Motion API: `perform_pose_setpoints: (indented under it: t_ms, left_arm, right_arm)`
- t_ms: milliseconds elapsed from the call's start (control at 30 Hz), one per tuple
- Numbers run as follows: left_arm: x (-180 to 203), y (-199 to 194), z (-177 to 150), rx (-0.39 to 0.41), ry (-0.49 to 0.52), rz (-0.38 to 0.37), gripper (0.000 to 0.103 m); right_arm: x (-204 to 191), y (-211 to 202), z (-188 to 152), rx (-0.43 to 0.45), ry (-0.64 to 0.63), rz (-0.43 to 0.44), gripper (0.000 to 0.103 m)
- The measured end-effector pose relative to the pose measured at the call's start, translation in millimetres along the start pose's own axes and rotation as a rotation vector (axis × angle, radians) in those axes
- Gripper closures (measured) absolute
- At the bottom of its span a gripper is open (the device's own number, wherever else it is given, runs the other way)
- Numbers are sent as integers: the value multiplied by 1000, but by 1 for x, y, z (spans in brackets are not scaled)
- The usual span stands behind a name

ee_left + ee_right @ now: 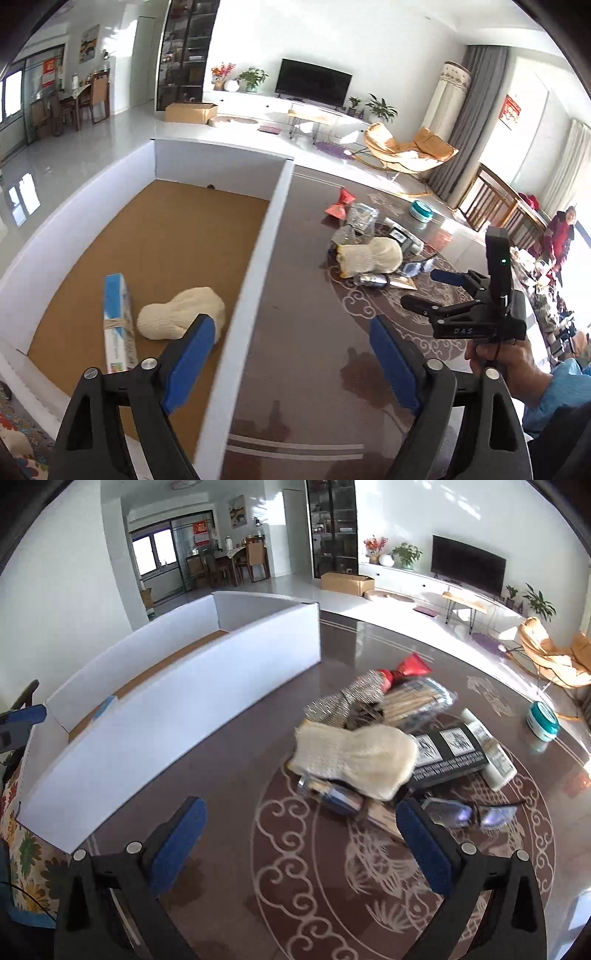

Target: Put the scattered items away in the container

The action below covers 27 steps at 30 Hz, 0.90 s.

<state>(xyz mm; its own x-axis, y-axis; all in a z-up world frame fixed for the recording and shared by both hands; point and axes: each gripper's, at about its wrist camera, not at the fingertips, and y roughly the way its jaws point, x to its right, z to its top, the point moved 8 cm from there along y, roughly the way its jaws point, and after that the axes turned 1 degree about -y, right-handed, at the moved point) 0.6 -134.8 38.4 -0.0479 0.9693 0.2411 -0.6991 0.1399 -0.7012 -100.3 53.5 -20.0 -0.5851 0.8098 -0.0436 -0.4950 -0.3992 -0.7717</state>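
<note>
Your right tongs are nearer the pile: the cream knitted glove lies just ahead of them on the dark patterned desk, draped over other clutter, its long axis running left to right across your line of approach. Both pairs stand apart and empty. Your left tongs straddle the near wall of the white cardboard box, where a second cream glove already lies.
</note>
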Motion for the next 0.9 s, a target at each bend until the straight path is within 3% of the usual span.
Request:
perform_pose_setpoints:
  t_ms: [67, 167, 300, 533, 567, 900]
  left_arm:
    - [32, 24, -8, -39, 46, -41, 8]
    - [65, 77, -26, -111, 112, -43, 8]
    - [91, 137, -47, -166, 171, -15, 8]
    - [120, 196, -38, -154, 297, 64, 8]
    - [120, 199, -35, -151, 298, 70, 0]
    - [118, 218, -22, -152, 263, 90, 0]
  right_arm:
    - [43, -7, -42, -42, 71, -76, 0]
    - [95, -23, -95, -72, 170, -169, 0]
    - [129, -41, -138, -63, 250, -243, 0]
    - [140, -27, -118, -78, 292, -303, 0]
    - [142, -21, -114, -79, 299, -310, 0]
    - [145, -9, -101, -67, 336, -343, 0]
